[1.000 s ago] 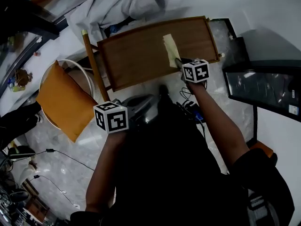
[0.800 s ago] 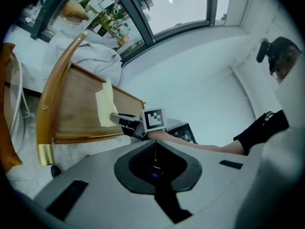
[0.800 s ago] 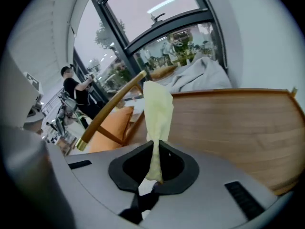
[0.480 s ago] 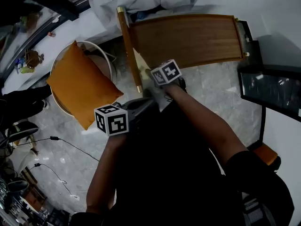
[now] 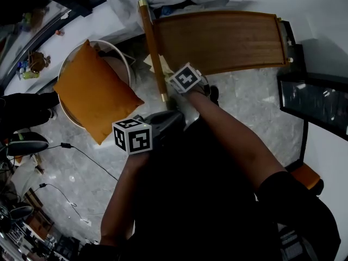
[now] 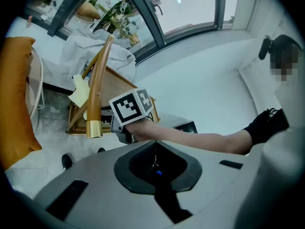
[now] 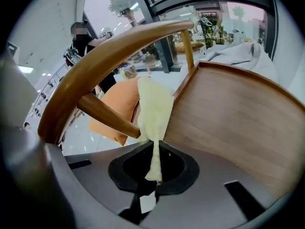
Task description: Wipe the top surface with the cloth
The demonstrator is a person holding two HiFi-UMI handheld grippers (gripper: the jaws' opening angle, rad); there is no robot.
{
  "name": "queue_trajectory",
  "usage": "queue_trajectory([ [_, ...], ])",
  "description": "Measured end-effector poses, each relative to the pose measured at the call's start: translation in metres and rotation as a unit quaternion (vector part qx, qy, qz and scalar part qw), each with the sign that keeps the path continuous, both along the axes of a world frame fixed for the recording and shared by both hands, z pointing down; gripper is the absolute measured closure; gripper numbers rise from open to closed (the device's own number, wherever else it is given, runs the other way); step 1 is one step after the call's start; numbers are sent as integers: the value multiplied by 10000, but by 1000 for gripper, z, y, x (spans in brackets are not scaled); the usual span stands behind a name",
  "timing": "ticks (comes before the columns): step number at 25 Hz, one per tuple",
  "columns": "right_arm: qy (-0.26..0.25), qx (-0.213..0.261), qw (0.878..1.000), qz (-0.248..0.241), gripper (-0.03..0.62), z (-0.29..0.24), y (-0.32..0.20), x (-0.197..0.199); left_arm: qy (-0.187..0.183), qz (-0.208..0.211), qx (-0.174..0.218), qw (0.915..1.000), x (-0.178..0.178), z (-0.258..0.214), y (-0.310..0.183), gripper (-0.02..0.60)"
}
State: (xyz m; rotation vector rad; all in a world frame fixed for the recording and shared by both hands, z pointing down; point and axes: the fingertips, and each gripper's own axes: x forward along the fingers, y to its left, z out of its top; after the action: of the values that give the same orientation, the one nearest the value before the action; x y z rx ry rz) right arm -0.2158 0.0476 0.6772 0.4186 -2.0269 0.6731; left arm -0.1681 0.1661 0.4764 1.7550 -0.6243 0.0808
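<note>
A pale yellow cloth (image 7: pixel 153 109) is being held by the right hand-held gripper (image 7: pixel 155 149). The jaws are being squeezed tight on the cloth's bottom end, and the rest of the cloth is sticking up and away from them. The cloth is being kept right at the edge of the brown wooden worktop (image 7: pixel 238 123), in the gap between that edge and a curved wooden bar (image 7: pixel 109 51). In the head view, this hand-held gripper is being held at the left end of the worktop, just beside the bar with the gold tip. A bit of the cloth is being shown there too, on the far side of the bar. The left hand-held gripper (image 6: pixel 155 149) is being held back, well apart from the worktop and close to the person's body. Its jaws are being kept together with nothing between them. An orange cushion (image 5: pixel 92 91) is being carried by a round white seat (image 5: pixel 124 64) near the worktop, on the grey floor (image 5: pixel 81 162).
</note>
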Motion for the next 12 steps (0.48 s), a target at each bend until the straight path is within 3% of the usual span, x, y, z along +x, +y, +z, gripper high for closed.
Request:
queue_trajectory([
  [8,123,-68,9998,-174,560,4,-8,28,69,-92,-83,9999,26,-1,-11,571],
  [12,122,-128,9997,-172,560,6,-16,60,88,-244,-130,9996,47,2,-20,571],
])
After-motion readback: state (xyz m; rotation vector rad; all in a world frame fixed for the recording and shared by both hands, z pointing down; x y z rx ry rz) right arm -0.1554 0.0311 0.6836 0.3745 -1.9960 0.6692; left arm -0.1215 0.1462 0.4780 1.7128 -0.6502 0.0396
